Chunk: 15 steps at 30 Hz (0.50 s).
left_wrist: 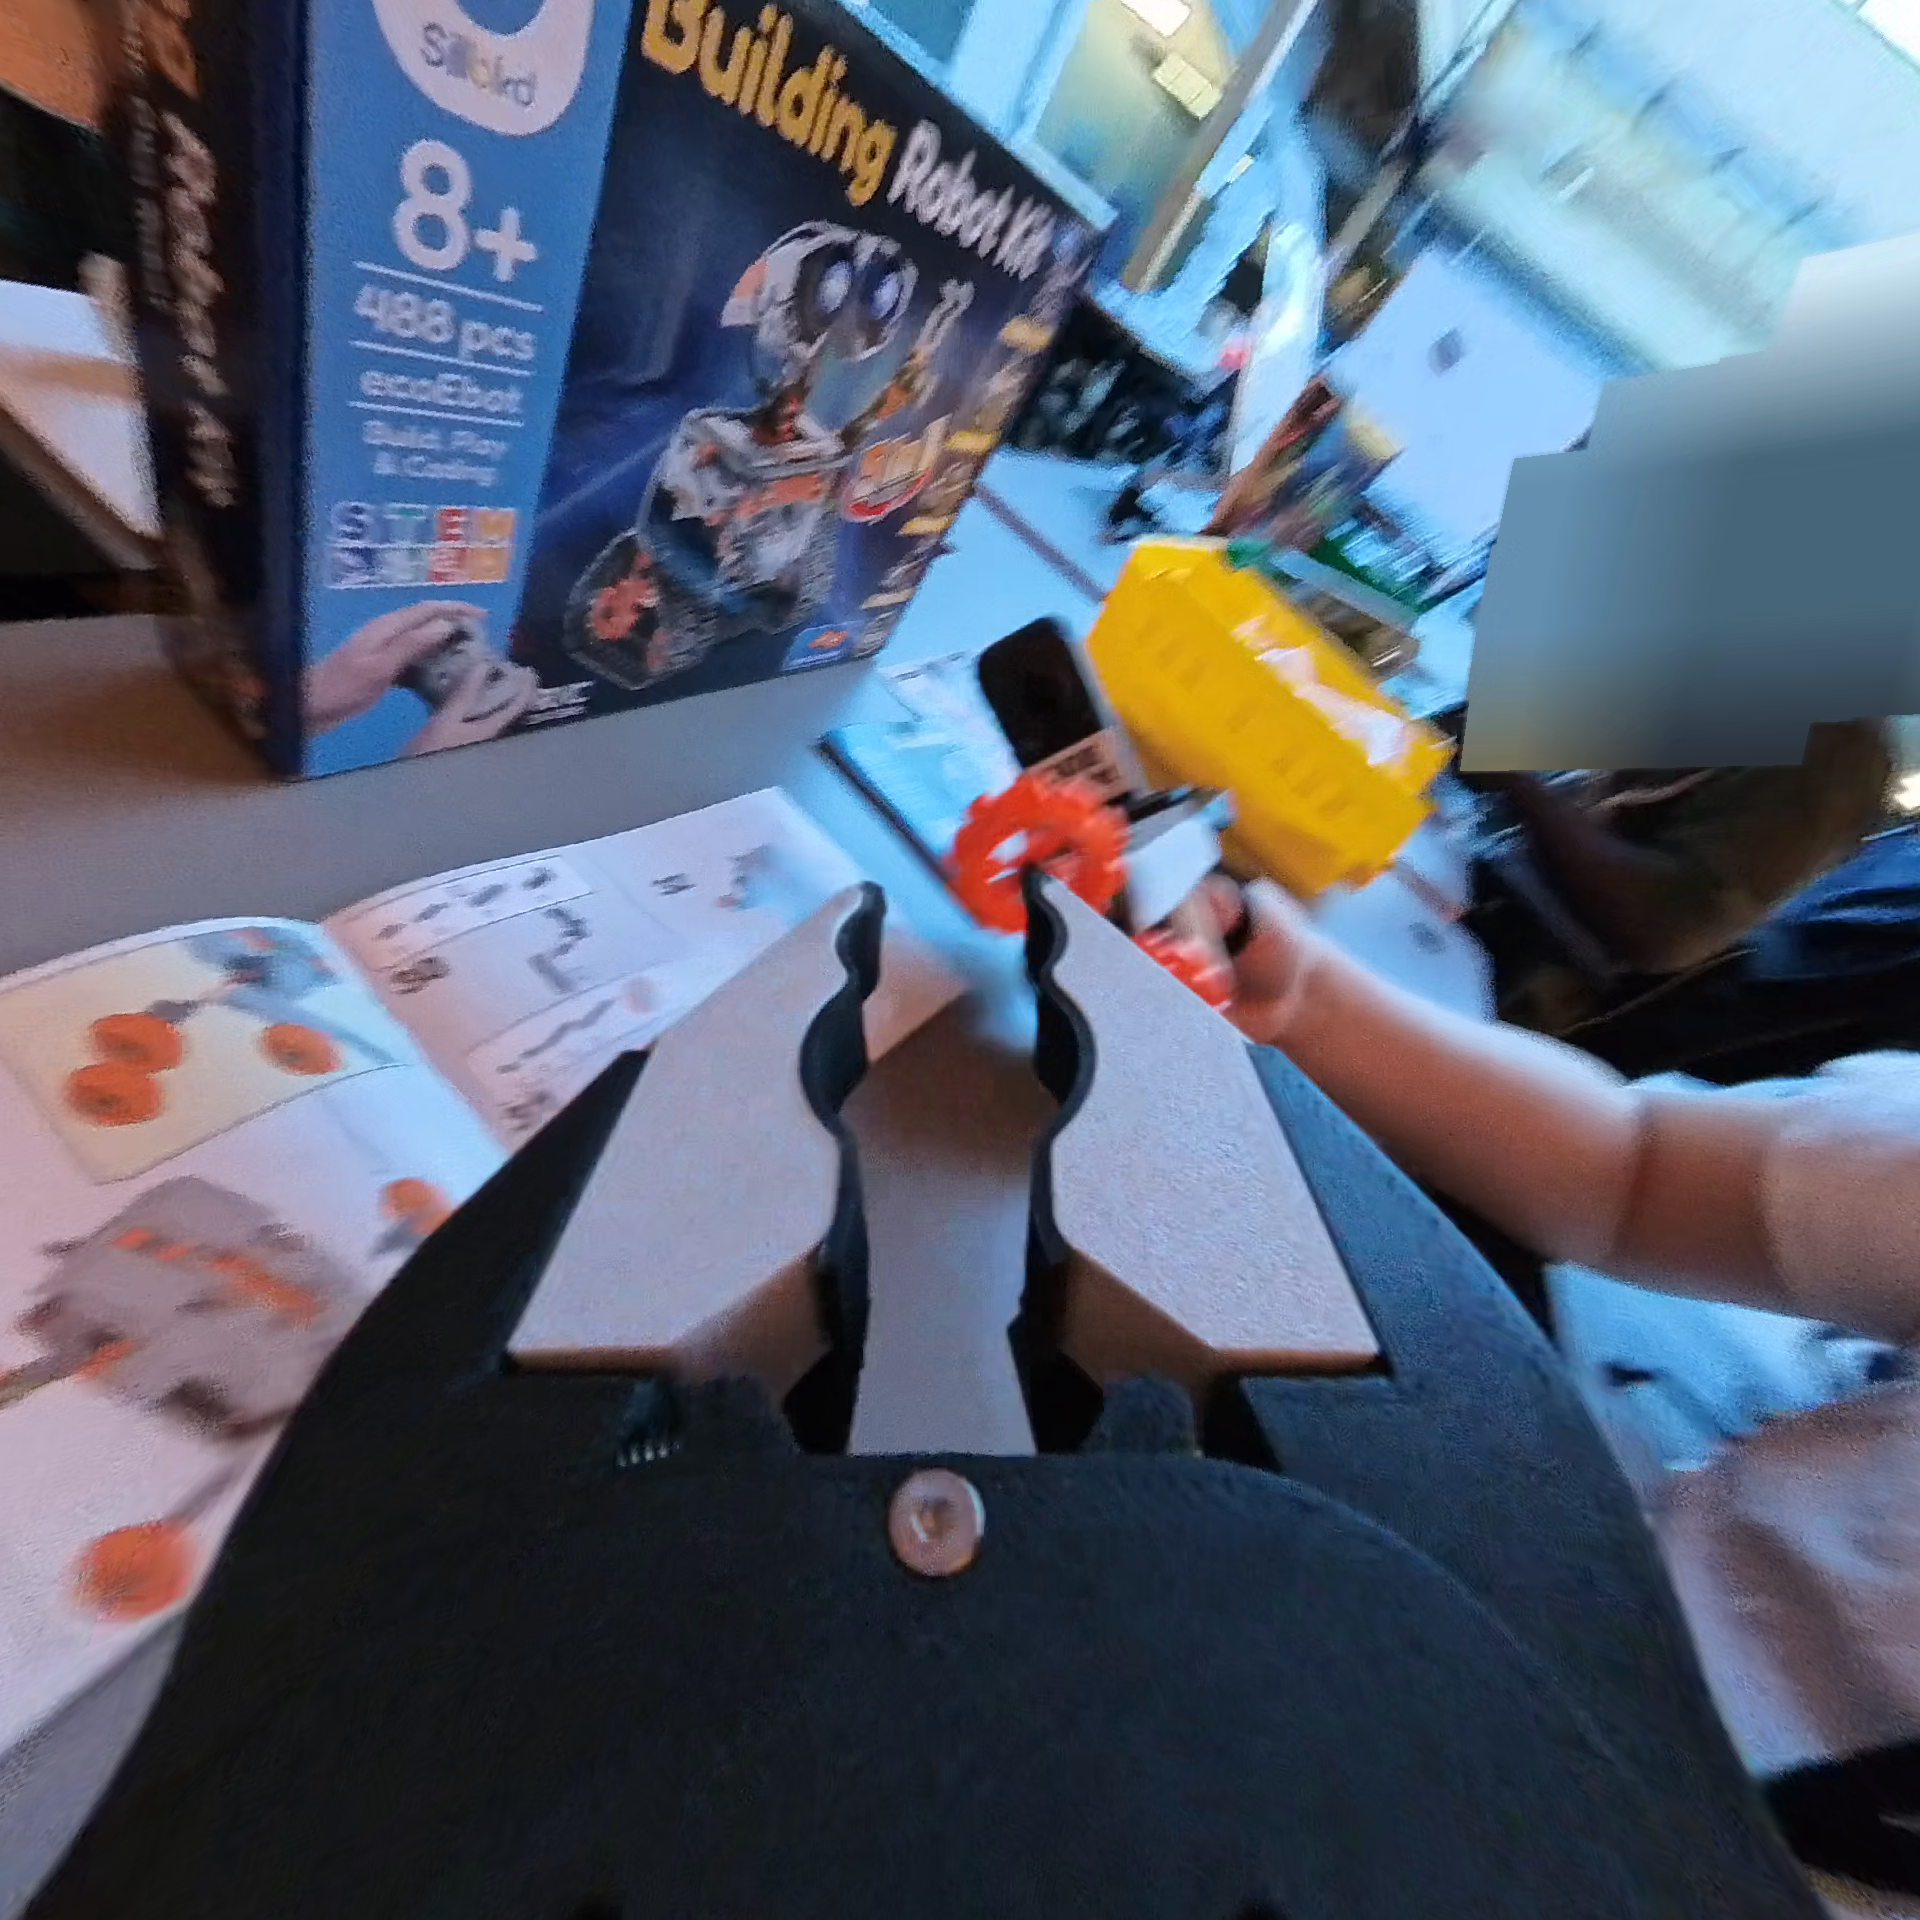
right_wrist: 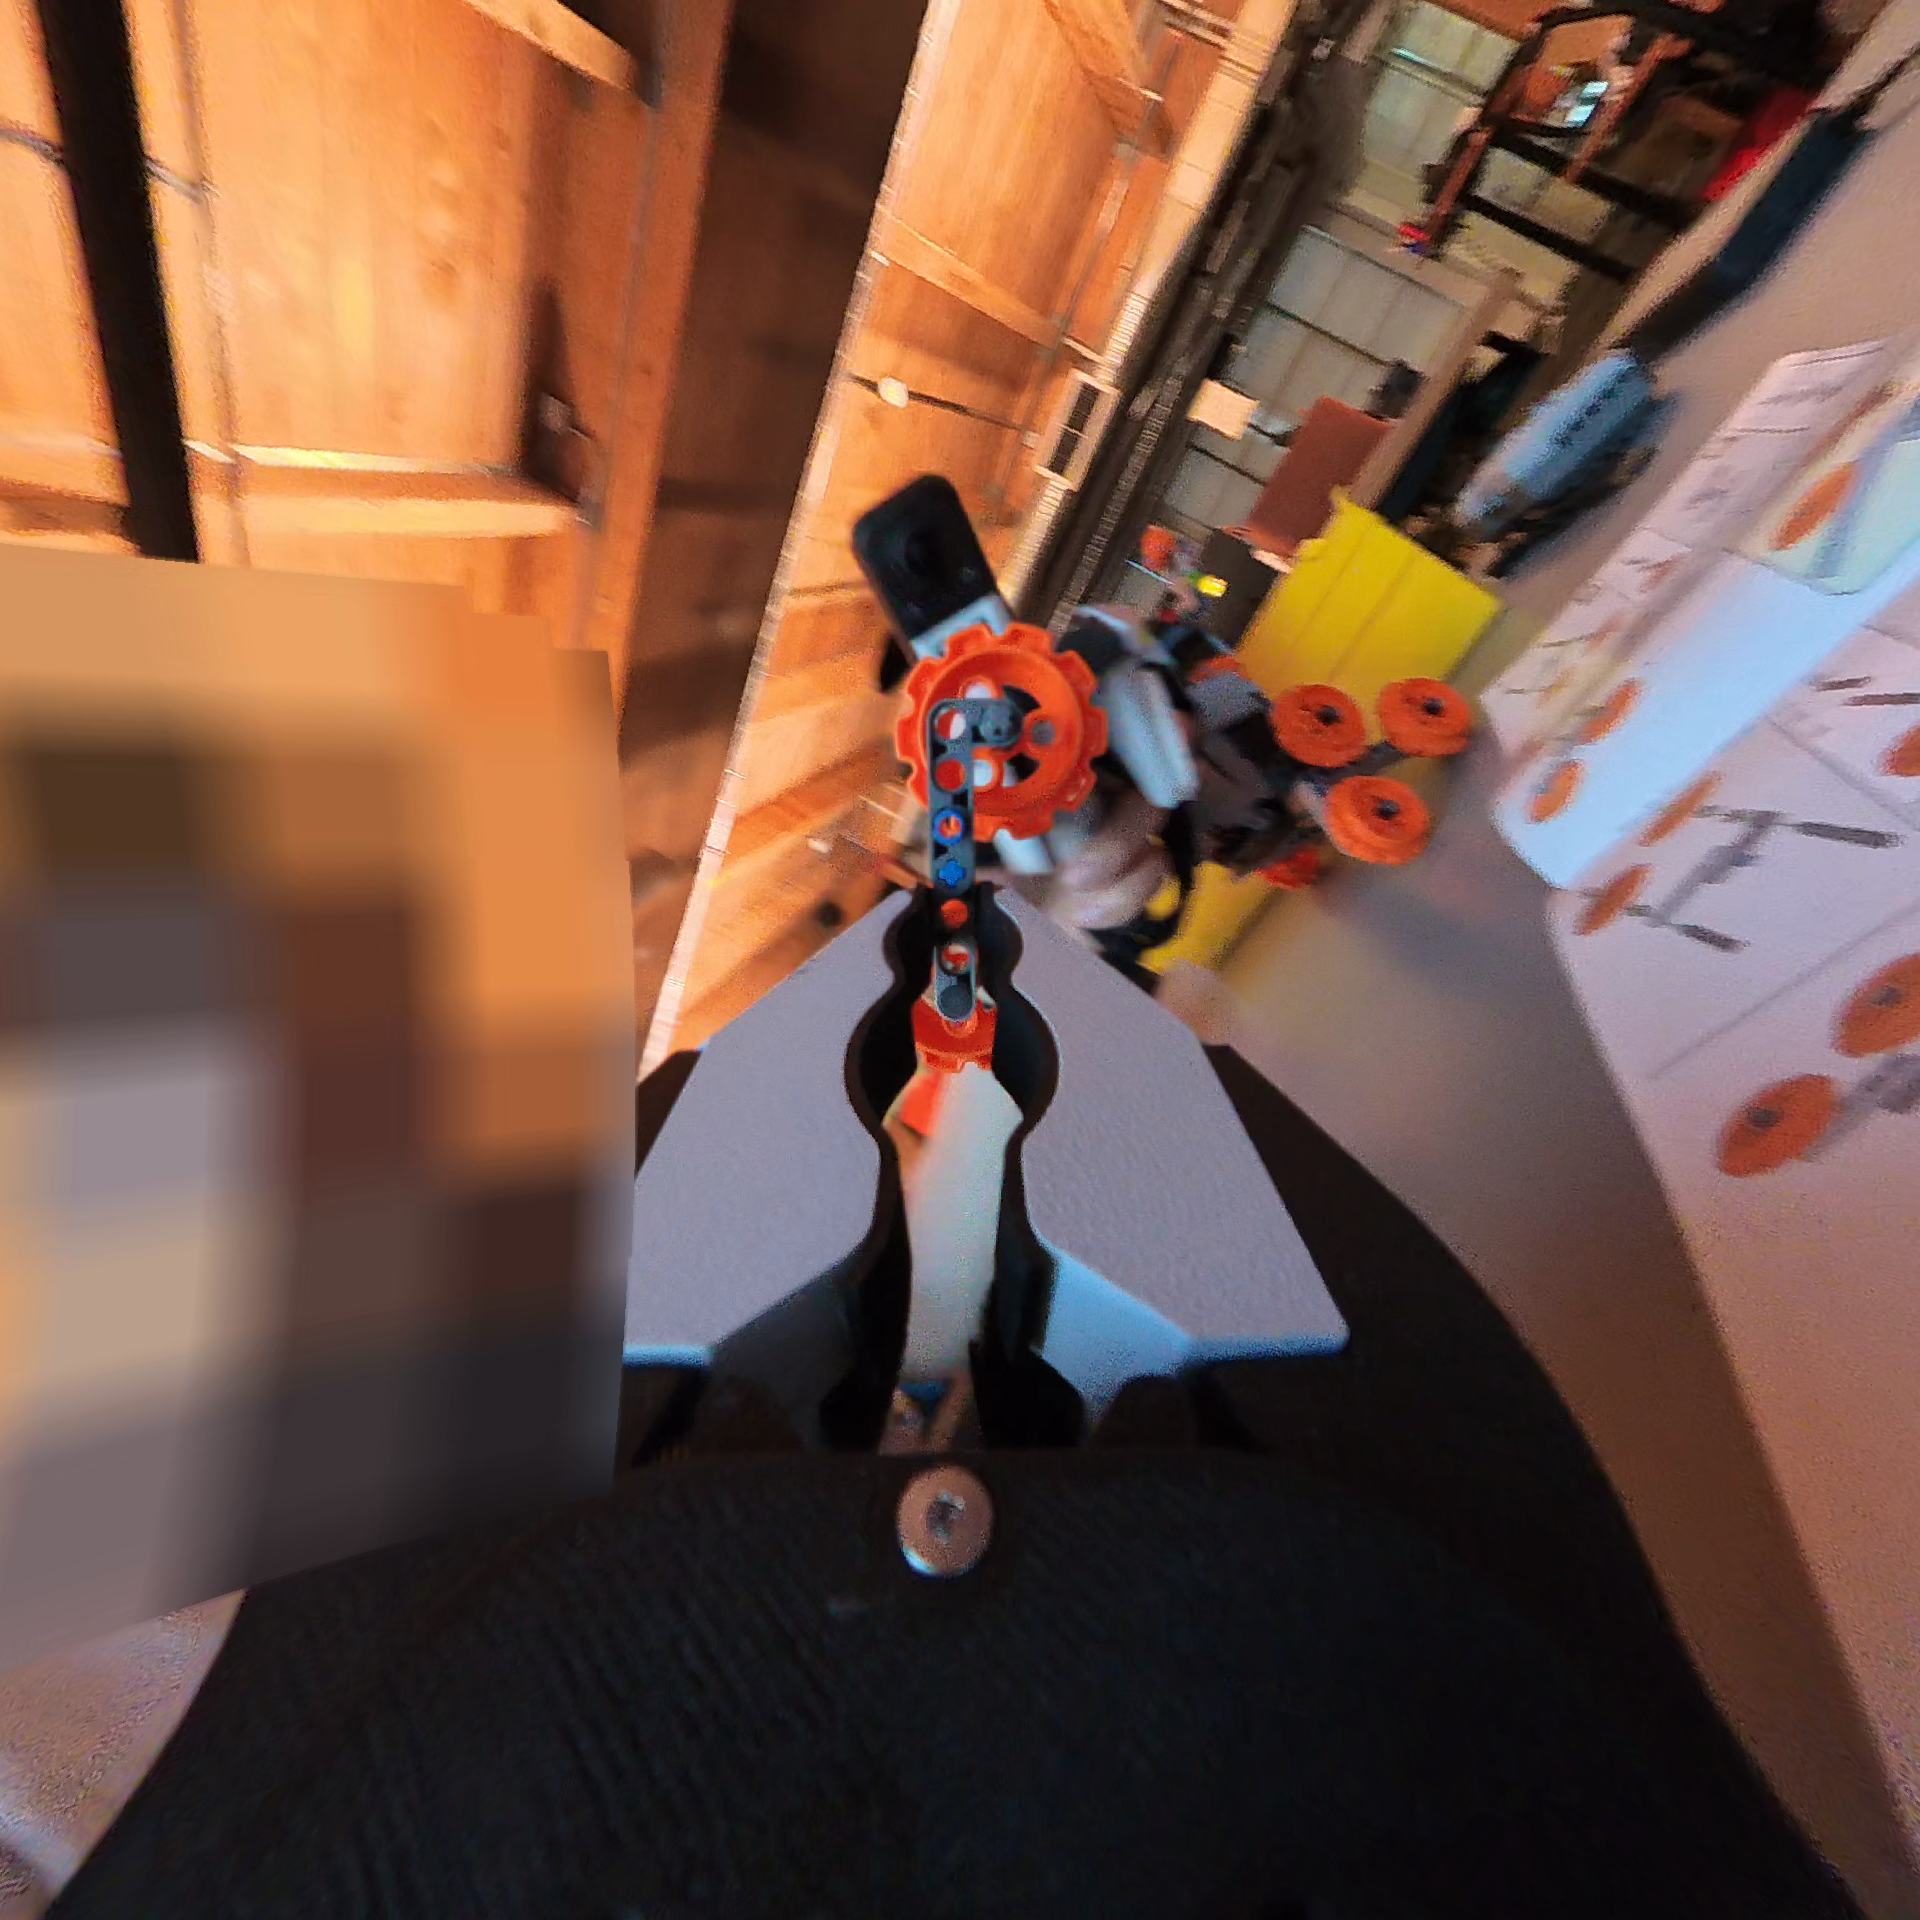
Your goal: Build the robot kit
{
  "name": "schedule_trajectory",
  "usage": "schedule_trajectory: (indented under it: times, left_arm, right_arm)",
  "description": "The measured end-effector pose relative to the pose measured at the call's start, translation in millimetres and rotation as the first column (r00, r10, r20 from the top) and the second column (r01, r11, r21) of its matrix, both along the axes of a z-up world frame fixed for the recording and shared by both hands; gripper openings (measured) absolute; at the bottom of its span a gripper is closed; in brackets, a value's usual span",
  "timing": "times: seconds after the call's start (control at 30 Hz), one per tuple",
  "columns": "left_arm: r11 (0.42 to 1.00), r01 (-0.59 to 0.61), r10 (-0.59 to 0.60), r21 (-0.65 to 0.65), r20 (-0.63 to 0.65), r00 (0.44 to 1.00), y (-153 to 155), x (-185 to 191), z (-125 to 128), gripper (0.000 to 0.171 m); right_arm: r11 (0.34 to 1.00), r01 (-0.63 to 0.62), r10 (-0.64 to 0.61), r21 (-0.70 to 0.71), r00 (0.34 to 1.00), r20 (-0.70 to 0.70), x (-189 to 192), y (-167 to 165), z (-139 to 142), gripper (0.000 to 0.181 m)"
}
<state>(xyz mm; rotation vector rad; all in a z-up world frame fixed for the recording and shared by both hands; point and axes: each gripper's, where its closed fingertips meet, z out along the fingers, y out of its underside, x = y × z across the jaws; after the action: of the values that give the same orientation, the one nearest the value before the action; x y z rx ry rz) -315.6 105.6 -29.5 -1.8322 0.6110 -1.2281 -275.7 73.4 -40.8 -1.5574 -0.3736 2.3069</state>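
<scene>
My right gripper [right_wrist: 954, 920] is shut on a thin grey beam [right_wrist: 952, 831] that carries a large orange gear [right_wrist: 1023, 764] at its far end and a small orange piece [right_wrist: 951, 1039] between the fingers. My left gripper [left_wrist: 956, 899] is open and holds nothing. In the left wrist view the same orange gear [left_wrist: 1039, 847] hangs just beyond my left gripper's right fingertip [left_wrist: 1044, 914]; I cannot tell if they touch. The right gripper's yellow body [left_wrist: 1268, 727] and black camera [left_wrist: 1039, 686] show there, held by a hand [left_wrist: 1273, 987]. The left gripper's yellow body [right_wrist: 1361, 603] shows in the right wrist view.
An open instruction booklet [left_wrist: 312, 1039] lies on the grey table [left_wrist: 156, 831] at the left. A tall blue toy box [left_wrist: 582, 364] stands behind it. A partly built model with three orange wheels [right_wrist: 1351, 758] sits near the booklet [right_wrist: 1714, 727]. Wooden crates [right_wrist: 416, 260] stand behind.
</scene>
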Motion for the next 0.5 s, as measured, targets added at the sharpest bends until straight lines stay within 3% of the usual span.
schedule_trajectory:
  times: [0.03,0.13,0.23,0.37,0.43,0.5]
  left_arm:
    - [0.998,0.036,-0.033,-0.045,0.079,0.996,-5,3,7,0.033]
    - [0.991,0.073,-0.052,-0.11,0.188,0.981,-7,5,15,0.042]
    - [0.99,0.065,-0.049,-0.122,0.128,0.991,-5,9,1,0.054]
    - [0.98,0.096,-0.094,-0.174,0.02,0.995,-9,19,-25,0.055]
    - [0.975,0.119,-0.13,-0.188,-0.046,0.99,-13,20,-38,0.049]
    - [0.958,0.187,-0.207,-0.218,-0.07,0.976,-24,20,-47,0.025]
  right_arm:
    - [0.999,0.015,-0.018,0.044,0.998,0.065,-3,0,-8,0.005]
    - [0.983,0.034,-0.072,0.18,0.976,0.206,-12,-2,-23,0.005]
    - [0.975,0.018,-0.071,0.223,0.97,0.233,-19,-6,-26,0.005]
    - [0.987,-0.007,-0.028,0.163,0.978,0.208,-24,-12,-27,0.005]
    - [0.992,-0.034,0.006,0.122,0.975,0.221,-28,-18,-32,0.005]
    - [0.995,-0.066,0.044,0.07,0.959,0.279,-36,-28,-45,0.005]
